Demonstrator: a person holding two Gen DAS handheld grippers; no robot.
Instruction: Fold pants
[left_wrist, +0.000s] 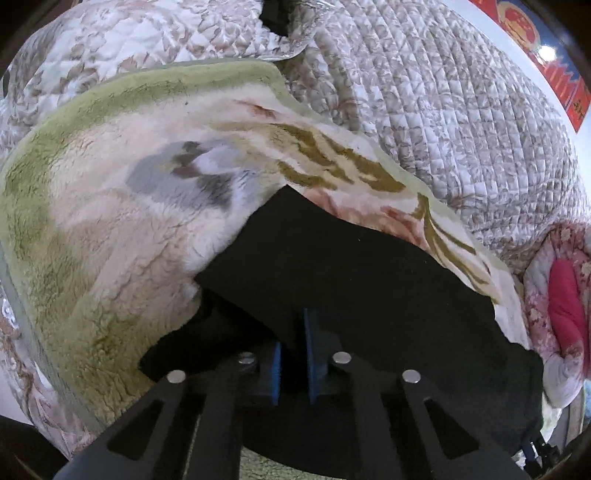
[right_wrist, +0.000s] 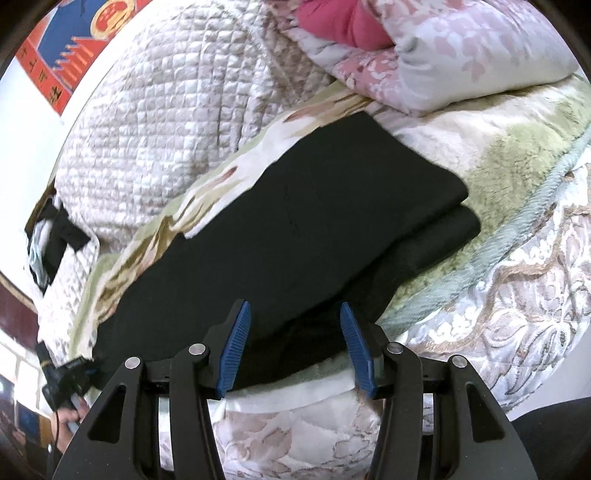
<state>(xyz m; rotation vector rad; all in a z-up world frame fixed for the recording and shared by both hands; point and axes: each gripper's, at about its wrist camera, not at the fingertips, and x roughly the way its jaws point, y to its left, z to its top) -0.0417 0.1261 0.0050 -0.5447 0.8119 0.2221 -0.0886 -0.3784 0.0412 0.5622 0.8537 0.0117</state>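
The black pants (right_wrist: 295, 206) lie stretched across a fleece blanket, with their far right end folded over into two layers (right_wrist: 443, 214). My right gripper (right_wrist: 295, 304) hovers open over the near edge of the cloth, and its blue pads (right_wrist: 236, 343) stand wide apart without pressing on anything. In the left wrist view the pants (left_wrist: 351, 277) fill the lower middle. My left gripper (left_wrist: 293, 332) is shut on a ridge of the black cloth, its blue pads (left_wrist: 309, 354) almost together. That gripper (right_wrist: 70, 373) also shows at the pants' left end, held by a hand (right_wrist: 68, 417).
The cream and green flowered fleece blanket (left_wrist: 110, 221) covers a bed with a quilted grey-white cover (left_wrist: 443, 110). A pink flowered quilt with a red lining (right_wrist: 424, 48) is piled at the right end. A red and blue poster (right_wrist: 62, 48) hangs on the wall.
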